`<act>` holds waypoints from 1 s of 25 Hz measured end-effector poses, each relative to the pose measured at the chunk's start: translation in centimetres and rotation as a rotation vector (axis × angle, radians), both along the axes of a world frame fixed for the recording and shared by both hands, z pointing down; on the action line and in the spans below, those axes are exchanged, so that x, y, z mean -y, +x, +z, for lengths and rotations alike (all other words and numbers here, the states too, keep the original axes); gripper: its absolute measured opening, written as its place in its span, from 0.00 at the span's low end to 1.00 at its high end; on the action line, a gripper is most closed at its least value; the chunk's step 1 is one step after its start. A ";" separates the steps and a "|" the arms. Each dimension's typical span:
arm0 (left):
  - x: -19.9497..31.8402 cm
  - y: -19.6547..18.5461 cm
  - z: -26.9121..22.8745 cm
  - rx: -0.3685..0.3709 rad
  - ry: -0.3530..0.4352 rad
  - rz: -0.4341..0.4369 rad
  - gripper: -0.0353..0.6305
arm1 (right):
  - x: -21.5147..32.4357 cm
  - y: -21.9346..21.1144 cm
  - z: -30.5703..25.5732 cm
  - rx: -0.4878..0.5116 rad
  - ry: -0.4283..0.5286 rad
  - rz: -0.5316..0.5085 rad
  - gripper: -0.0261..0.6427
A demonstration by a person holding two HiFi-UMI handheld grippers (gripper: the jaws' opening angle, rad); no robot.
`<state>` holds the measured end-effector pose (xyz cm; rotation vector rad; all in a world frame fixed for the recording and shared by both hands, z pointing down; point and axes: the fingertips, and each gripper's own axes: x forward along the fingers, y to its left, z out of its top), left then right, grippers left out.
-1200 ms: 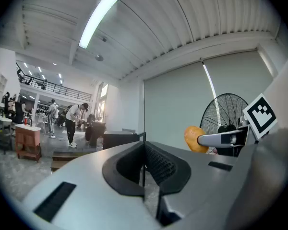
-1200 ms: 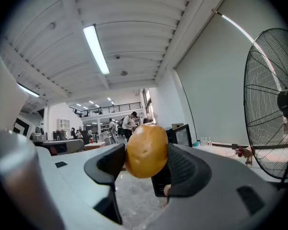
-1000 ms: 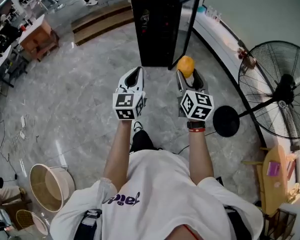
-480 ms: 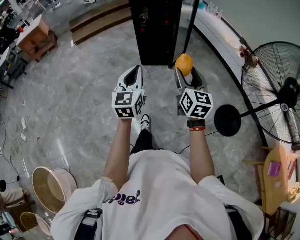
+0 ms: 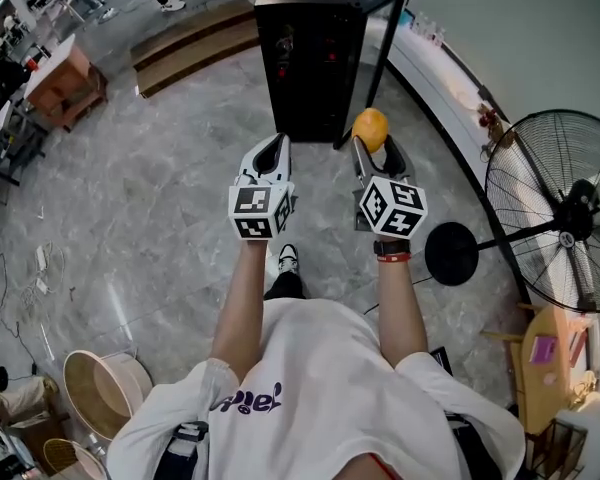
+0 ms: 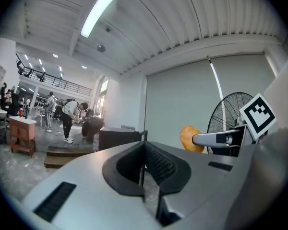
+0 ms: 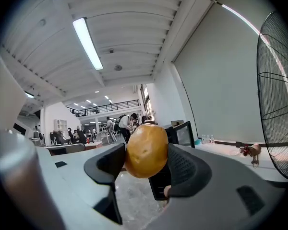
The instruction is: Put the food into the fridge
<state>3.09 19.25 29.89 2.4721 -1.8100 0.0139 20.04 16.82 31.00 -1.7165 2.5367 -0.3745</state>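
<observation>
A round basket stands on the floor at lower left. The left gripper has its jaws pressed together, and ahead of it the black fridge stands with its door open, its inside too dark to read. The right gripper is clamped on the round orange food, held in the air just short of the fridge.

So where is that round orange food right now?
In the head view the round orange food sits clamped in the right claw, right of centre, just short of the black fridge, by its open door.
</observation>
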 end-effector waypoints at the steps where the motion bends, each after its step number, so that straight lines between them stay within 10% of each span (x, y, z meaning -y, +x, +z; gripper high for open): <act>1: 0.9 -0.2 -0.1 0.004 -0.001 0.005 0.08 | 0.9 -0.4 -0.2 -0.003 0.001 0.000 0.48; 25: 17.9 -7.4 1.5 -0.046 -0.046 0.059 0.08 | 17.2 -8.6 0.4 -0.022 -0.026 0.022 0.48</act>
